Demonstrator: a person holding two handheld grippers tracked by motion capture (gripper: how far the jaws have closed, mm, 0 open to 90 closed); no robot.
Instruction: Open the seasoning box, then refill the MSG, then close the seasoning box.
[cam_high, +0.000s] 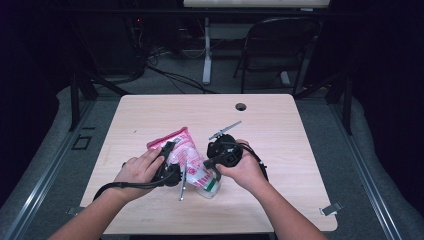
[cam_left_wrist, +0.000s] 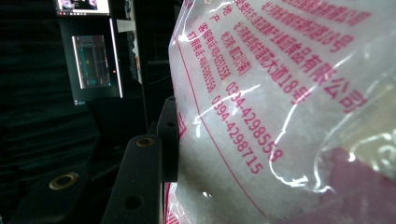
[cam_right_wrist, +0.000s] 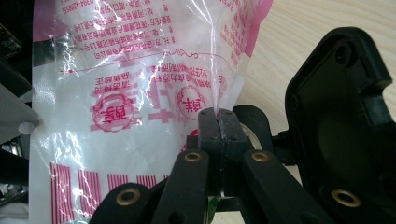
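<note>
A clear plastic bag (cam_high: 186, 150) with pink print and white grains inside is held over the table between both hands. My left gripper (cam_high: 170, 150) is shut on the bag's body. In the left gripper view one black finger (cam_left_wrist: 140, 177) presses against the bag (cam_left_wrist: 280, 93), and the other finger is hidden behind it. My right gripper (cam_right_wrist: 218, 122) is shut, with a thin edge of the bag's film (cam_right_wrist: 140, 84) pinched between its jaws. In the high view the right gripper (cam_high: 212, 161) sits at the bag's right side.
The light wooden table (cam_high: 280, 150) has a cable hole (cam_high: 241, 106) near its far edge. A metal clip (cam_high: 330, 209) sticks out at the front right corner. A dark folding chair (cam_high: 277, 45) and cables on the floor lie beyond the table.
</note>
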